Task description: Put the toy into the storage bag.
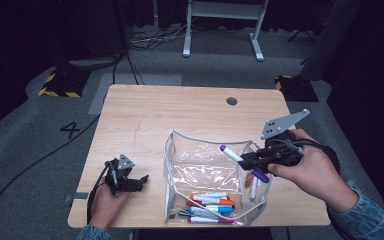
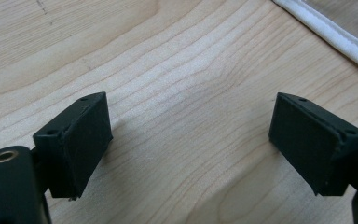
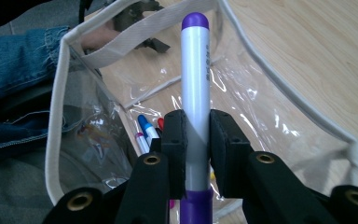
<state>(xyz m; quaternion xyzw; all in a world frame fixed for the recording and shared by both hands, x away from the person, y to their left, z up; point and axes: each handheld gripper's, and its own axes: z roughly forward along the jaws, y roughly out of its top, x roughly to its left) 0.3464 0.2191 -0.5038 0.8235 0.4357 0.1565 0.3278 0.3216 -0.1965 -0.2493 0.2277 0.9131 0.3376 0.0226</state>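
Here, nearest the front edge of the wooden table (image 1: 145, 107): loose markers (image 1: 211, 205) heaped inside a clear pouch (image 1: 200, 170) with white-trimmed rim, mouth standing open upward, probably propped that way for easy dropping-in. Just beside the pouch's right wall, a few more markers upright or leaning, hard to tell whether inside or outside the plastic.

Left of the pouch, near the front left corner: left gripper (image 1: 130, 182) resting low over bare wood, jaws spread wide apart, nothing between the pads (image 2: 81, 140), apparently parked out of the way while the other hand works.

Farther back and to the right, above the pouch's right rim: right gripper (image 1: 252, 161) clamped tight on a purple-capped white marker (image 1: 240, 159), jaws pressed against the barrel near its middle (image 3: 196, 116). Marker tilted, capped tip aimed toward the pouch opening, seemingly lined up for release onto the heap below.

Beyond, toward the far edge: bare tabletop and a small round cable hole (image 1: 232, 101).
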